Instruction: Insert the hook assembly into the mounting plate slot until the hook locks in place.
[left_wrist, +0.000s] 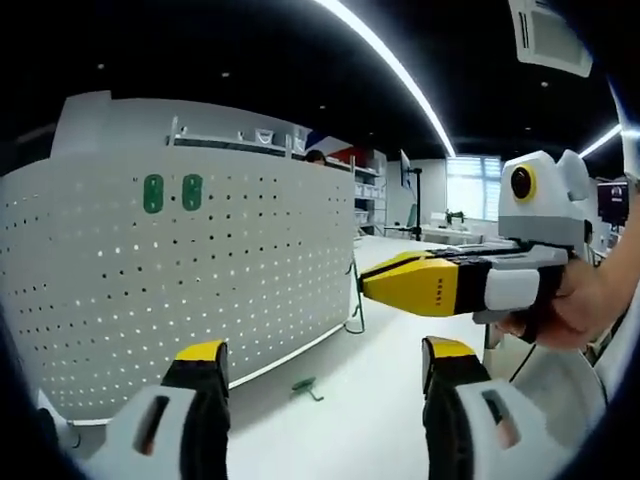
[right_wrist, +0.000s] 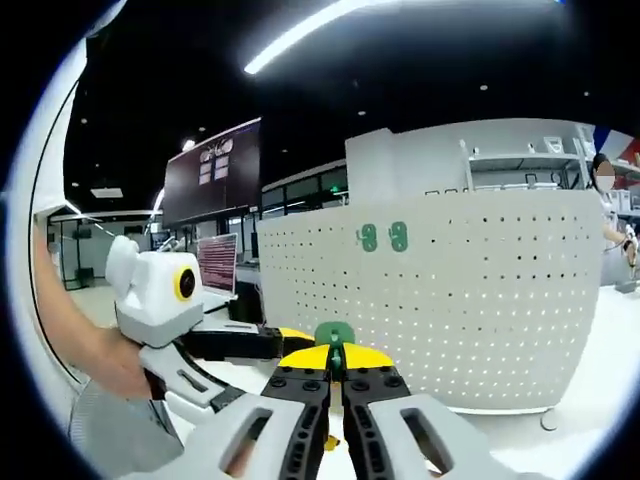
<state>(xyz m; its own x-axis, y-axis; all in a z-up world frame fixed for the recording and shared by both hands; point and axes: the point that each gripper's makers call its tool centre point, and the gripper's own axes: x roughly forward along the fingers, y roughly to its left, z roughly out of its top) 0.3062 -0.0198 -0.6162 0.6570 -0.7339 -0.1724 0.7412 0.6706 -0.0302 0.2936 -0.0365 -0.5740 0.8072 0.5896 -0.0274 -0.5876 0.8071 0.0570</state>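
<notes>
Green plastic hook assembly (right_wrist: 334, 336) sat clenched in your right gripper (right_wrist: 336, 372), well short of the white perforated mounting plate (right_wrist: 470, 290); your left gripper (left_wrist: 325, 365) hung released; misaligned, it could jam

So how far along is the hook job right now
Done: two green hooks already sit in the white pegboard. In hand: the right gripper is shut on another green hook, held short of the board. Left: pushing it into a slot until it locks. The left gripper is open, and one more green piece lies on the table.
</notes>
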